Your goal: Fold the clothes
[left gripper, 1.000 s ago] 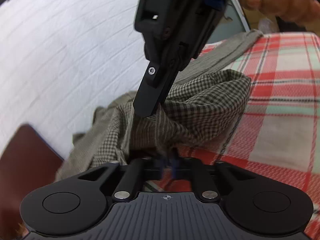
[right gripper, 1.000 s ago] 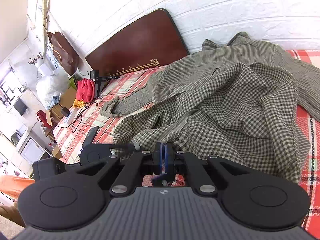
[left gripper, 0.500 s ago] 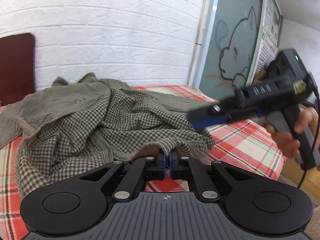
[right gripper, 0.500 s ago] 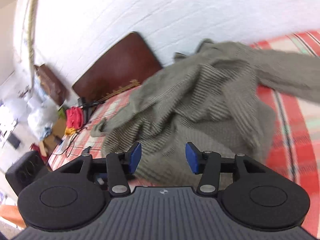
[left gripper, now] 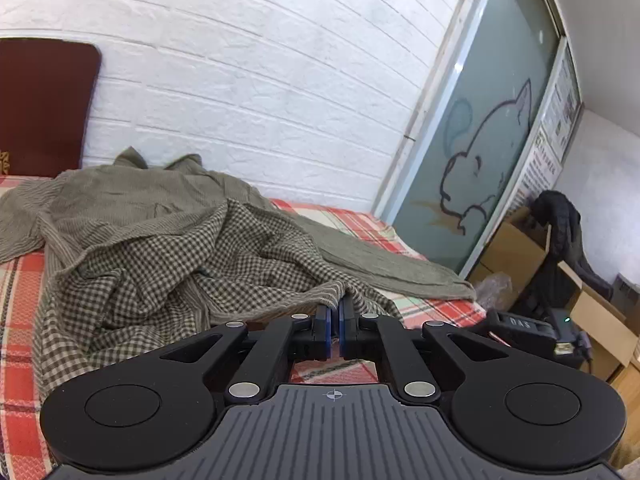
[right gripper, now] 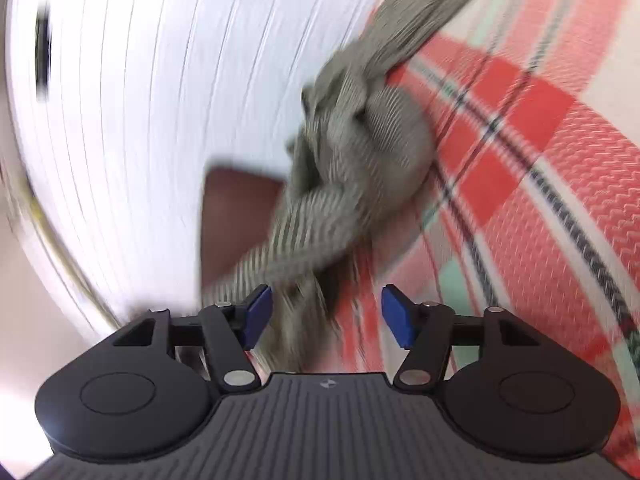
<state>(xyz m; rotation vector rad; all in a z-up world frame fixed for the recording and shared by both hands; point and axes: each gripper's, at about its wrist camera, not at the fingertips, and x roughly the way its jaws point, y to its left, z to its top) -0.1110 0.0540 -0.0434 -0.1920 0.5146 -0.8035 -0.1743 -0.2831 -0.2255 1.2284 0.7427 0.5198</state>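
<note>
I had the left gripper point(left gripper: 333, 330) pinched tight on the near hem of the checked shirt point(left gripper: 172, 264), which lay crumpled on the plaid bed cover point(left gripper: 24, 280) below the white brick wall point(left gripper: 260, 80). To the right of the shirt, low by the bed edge, I could read "DAS" on the right gripper's body point(left gripper: 524, 326). My right gripper point(right gripper: 327, 316) stood wide apart, holding nothing, with a blurred fold of the shirt just ahead of its blue pads point(right gripper: 258, 314).

Garment point(right gripper: 352, 152) motion-blurred, right view
</note>
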